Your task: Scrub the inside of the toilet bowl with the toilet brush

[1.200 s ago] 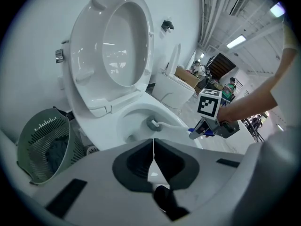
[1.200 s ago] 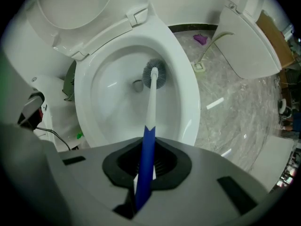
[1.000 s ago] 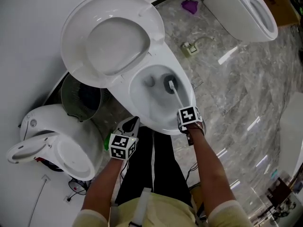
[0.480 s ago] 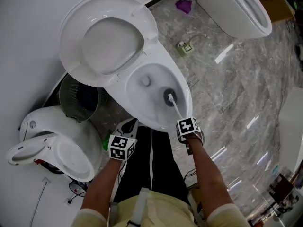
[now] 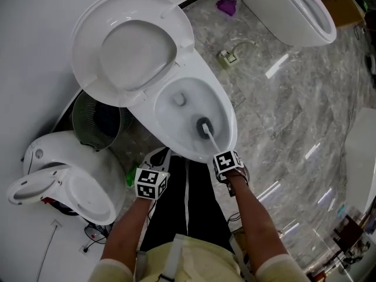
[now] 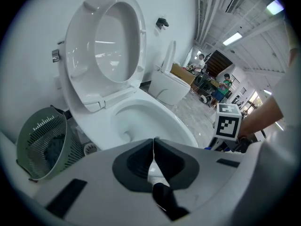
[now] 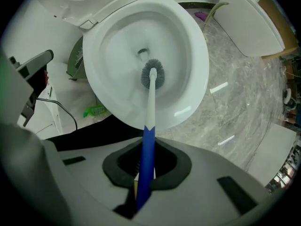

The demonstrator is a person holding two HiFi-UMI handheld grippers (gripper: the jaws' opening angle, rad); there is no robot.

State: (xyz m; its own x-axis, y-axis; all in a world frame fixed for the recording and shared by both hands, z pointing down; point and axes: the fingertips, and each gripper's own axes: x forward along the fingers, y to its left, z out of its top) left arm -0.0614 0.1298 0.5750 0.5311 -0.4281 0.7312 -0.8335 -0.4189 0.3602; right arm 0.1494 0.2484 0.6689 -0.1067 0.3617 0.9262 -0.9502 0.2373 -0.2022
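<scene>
Your right claw (image 7: 146,175) is clamped on the blue end of the toilet brush (image 7: 151,86) handle. The white shaft runs down into the toilet bowl (image 7: 201,65). The grey bristle head lies against the inner wall, just on your side of the drain opening (image 7: 142,53). The seat and lid (image 5: 126,46) are raised. Your left claw (image 6: 153,159) has its jaws pressed together with nothing between them, and sits off the bowl's near-left rim. A green slotted basket (image 6: 40,142) stands on the floor beside the toilet.
</scene>
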